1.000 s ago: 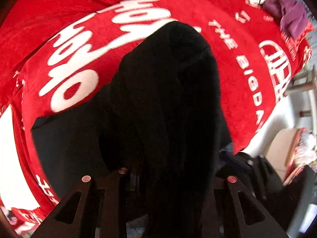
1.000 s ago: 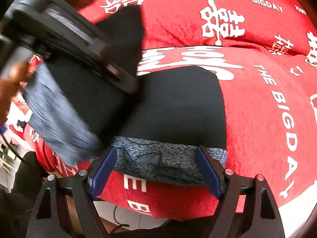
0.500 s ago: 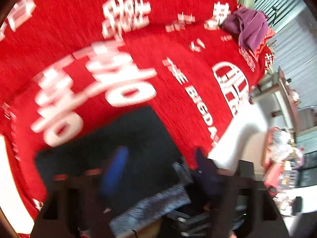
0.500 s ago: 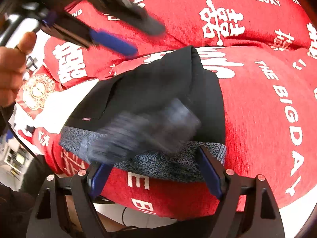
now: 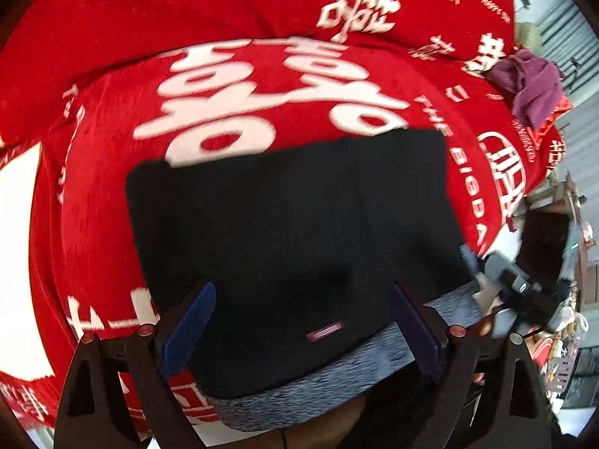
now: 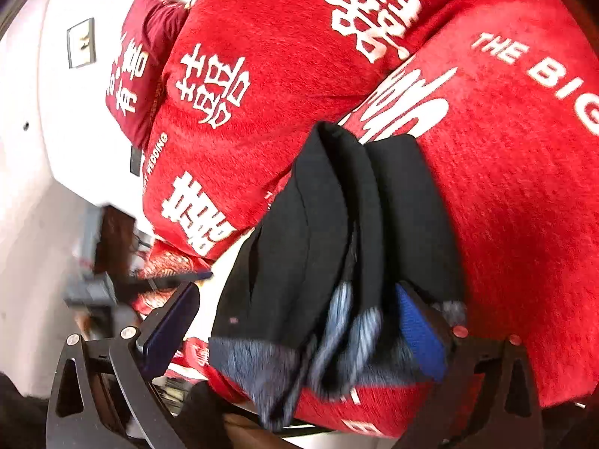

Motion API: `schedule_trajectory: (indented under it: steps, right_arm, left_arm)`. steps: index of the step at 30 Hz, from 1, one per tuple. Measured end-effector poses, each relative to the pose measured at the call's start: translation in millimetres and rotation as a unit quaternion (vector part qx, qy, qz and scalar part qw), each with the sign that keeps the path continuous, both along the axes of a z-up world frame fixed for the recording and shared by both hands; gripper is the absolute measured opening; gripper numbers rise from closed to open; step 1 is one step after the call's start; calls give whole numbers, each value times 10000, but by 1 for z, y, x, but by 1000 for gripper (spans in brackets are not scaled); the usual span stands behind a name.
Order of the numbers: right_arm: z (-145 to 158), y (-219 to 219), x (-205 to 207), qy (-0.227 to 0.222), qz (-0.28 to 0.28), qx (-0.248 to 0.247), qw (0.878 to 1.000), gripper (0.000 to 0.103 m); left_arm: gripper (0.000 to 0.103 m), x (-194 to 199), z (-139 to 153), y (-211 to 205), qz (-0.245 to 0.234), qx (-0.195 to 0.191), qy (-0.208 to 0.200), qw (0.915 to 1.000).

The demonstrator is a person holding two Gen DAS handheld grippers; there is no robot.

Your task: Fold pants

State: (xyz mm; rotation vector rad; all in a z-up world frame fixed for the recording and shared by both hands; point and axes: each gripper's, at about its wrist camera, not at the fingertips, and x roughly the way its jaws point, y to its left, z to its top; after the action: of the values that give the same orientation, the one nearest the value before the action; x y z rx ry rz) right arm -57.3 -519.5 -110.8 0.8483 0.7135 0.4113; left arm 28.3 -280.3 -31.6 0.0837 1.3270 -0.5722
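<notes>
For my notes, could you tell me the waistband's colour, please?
Speckled blue-grey waistband on black pants; left wrist view.

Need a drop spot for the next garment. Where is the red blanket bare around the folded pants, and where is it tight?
Bare red blanket lies beyond the black pants, out to the ridge, and on their left up to the white edge. Far right is crowded: a purple garment sits there, with room clutter past the blanket's edge. The near edge is taken by the grey waistband.

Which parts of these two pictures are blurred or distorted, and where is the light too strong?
Left wrist view: the white characters on the red blanket are smeared by motion, the black pants lose all detail in darkness, fisheye bends the edges. Right wrist view: the grey waistband is streaked, the white wall is overexposed, the blanket text stays sharp.
</notes>
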Motion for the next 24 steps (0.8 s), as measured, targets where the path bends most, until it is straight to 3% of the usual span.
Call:
schedule_trajectory:
  steps: [3,4,5,6,9,14,16,18,19,22,24]
  right_arm:
    - [14,24,15,247,280,-900,9952,98]
    - [17,28,21,281,372,-1055,9933,73]
    - [21,36,27,516,387,-1418,9878,25]
    - [23,39,31,674,360,-1621,9838,20]
    - [39,41,37,781,372,-1756,9807,19]
    - [82,24,26,351,32,-1939,9804,18]
    - [68,18,31,622,40,-1982,9782,18]
    - [31,16,42,1307,25,-2151,9678,19]
    - [23,16,41,1311,-33,-2183,9670,26]
    - [29,4,36,1161,-326,-1836,9756,31]
    - [40,-1,31,1234,-692,-2163,9660,39]
  left_arm:
    - [94,-6,-9,1,-35,64,-150,9999]
    - [94,-9,-10,-1,-56,178,-253,9995]
    - [94,-9,-10,-2,-84,209,-285,9993]
    - [94,-9,-9,-3,-85,203,-284,9994]
    - [94,-10,5,-3,-39,14,-319,9995]
    - [94,-9,15,-5,-64,-189,-455,9988]
    - [94,-4,-3,-7,-38,-30,-281,9996]
    - [94,1,-23,-8,10,85,-133,9999]
    - [94,1,-27,-7,41,125,-141,9998]
    - [94,-6,-17,-7,28,117,-298,9995]
    - [94,-11,-7,-5,3,34,-417,9991]
